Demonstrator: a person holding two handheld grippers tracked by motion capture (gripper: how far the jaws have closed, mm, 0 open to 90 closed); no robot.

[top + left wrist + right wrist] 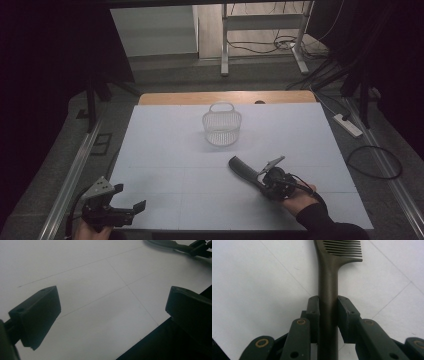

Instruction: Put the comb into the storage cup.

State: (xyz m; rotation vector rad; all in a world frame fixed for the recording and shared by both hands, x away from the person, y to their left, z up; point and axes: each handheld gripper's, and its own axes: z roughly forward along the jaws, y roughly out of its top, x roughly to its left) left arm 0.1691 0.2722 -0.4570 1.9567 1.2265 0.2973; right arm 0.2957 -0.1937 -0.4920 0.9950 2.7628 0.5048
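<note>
A dark comb [242,169] lies on the white table sheet [170,150], right of centre, its toothed end pointing toward the far left. My right gripper [263,181] is shut on the comb's handle [328,300]; both pads press its sides in the right gripper view, with the teeth [343,247] ahead. A white wire basket [222,124] with a handle stands upright behind the comb, mid-table. My left gripper [131,206] rests at the near left corner, jaws wide apart with nothing between them. In the left gripper view the comb [165,243] shows far off.
A wooden table edge [225,97] runs behind the sheet. Metal rails [70,175] flank both sides. A power strip [347,125] and cables lie on the floor to the right, and a desk frame [260,35] stands behind.
</note>
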